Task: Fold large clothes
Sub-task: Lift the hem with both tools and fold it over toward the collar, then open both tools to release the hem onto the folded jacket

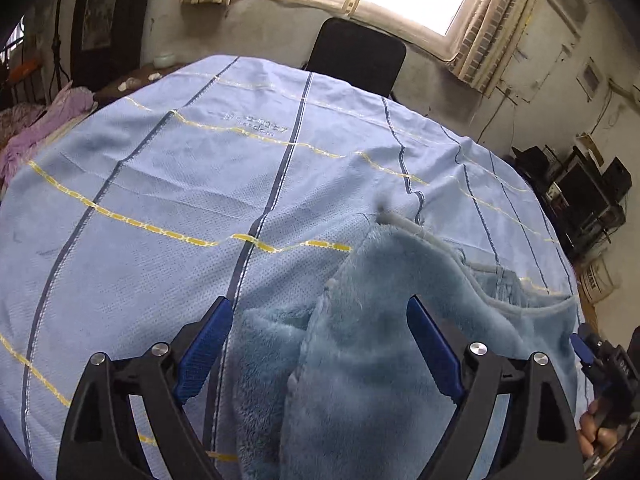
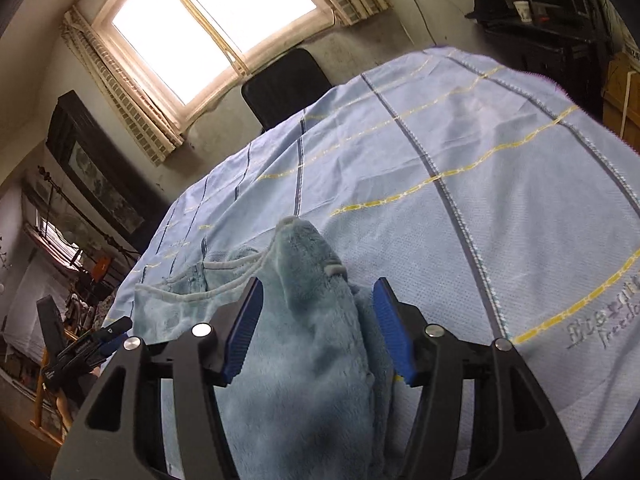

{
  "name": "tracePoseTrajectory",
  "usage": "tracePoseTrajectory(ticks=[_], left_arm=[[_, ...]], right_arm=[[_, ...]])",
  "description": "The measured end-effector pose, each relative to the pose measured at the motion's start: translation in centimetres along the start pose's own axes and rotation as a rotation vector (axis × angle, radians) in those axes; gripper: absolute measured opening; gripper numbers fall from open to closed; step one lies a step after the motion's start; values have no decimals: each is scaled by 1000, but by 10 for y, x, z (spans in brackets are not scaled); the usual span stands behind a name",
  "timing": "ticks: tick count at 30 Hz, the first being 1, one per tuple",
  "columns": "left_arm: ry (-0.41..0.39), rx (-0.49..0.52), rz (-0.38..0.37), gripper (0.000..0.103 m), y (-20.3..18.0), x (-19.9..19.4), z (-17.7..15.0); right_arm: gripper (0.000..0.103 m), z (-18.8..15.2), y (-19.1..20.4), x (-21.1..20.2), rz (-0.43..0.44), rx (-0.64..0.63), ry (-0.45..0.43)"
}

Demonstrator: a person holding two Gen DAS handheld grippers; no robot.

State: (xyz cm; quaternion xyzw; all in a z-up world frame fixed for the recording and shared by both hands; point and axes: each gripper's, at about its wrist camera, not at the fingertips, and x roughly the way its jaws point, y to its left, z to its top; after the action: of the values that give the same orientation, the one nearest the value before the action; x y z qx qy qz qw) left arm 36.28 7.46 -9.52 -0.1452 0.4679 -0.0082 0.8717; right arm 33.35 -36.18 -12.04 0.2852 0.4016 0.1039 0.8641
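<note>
**Both jaws wide, fleece between the pads, no grip yet**

Left gripper (image 1: 320, 344) stands wide apart; right gripper (image 2: 318, 330) likewise, a bit narrower. Fleece garment (image 1: 360, 360) lies bunched on the bedsheet (image 1: 160, 168), running straight ahead from each set of jaws, long axis roughly along the fingers. A ridge of it sits between the pads in both wrist views, touching neither pad as far as I can tell. Drawstring (image 2: 240, 266) trails off to the right gripper's left. Neither hand clearly nearer.

Count: one garment, one drawstring, two grippers, one sheet, one chair (image 1: 356, 56).

Black frames, blue ribbed fingers (image 1: 208, 354), apparently.
</note>
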Motion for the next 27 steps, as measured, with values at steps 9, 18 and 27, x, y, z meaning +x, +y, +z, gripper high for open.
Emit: tracePoseTrajectory(ticks=[9,18,27], left_arm=[[33,42,-7,16,-1,22,-8],[-41,101,106,22,-7,27,-13],[-141,76,47,36,-14,-26,-11]], right_arm=[[13,-4,18,45,-54,-93,54],[13,8,29,51,-164,-121,-15],[38,7,-3,33,-9,20,-13]])
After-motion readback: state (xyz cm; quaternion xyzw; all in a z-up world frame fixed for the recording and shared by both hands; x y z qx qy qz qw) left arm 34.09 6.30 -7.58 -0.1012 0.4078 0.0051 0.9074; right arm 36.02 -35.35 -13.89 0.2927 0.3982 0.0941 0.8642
